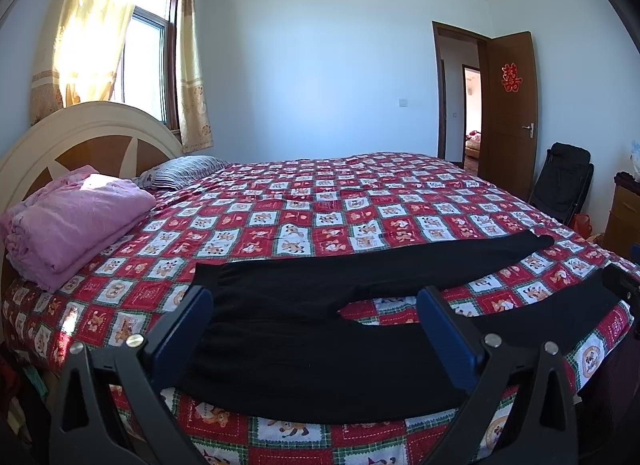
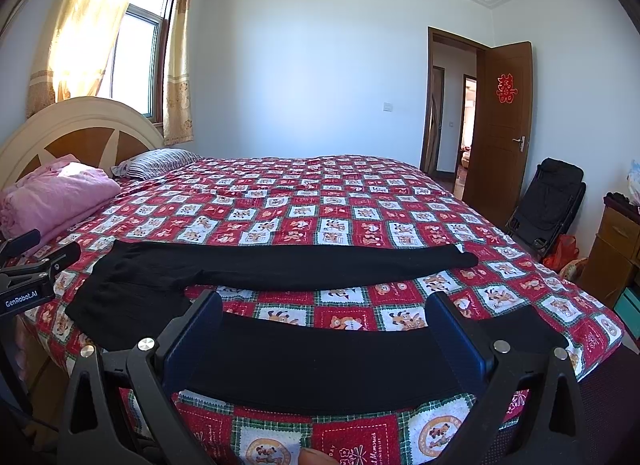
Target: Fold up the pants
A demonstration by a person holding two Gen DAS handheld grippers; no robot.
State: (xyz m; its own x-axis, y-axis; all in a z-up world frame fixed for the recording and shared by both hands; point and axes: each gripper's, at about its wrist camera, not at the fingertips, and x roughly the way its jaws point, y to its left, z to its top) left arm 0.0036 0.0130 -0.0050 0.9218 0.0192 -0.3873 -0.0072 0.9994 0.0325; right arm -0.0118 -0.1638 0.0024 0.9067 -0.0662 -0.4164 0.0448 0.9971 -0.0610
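Along the near edge of the bed [image 1: 320, 205], black pants [image 1: 304, 329] lie flat, legs spread; soft, limp fabric, best pinched at waistband and cuff; left tongs [image 1: 316, 329] and right tongs [image 2: 324, 333] both hover open, empty

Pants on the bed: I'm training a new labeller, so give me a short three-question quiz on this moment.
1. True or false: the black pants lie spread flat on the bedspread, legs apart.
2. Which end of the pants is nearer the pink blanket: A waist, B leg ends?
3. Fill in: both the left gripper and the right gripper are ____.

Key: 1 true; 2 A; 3 open.
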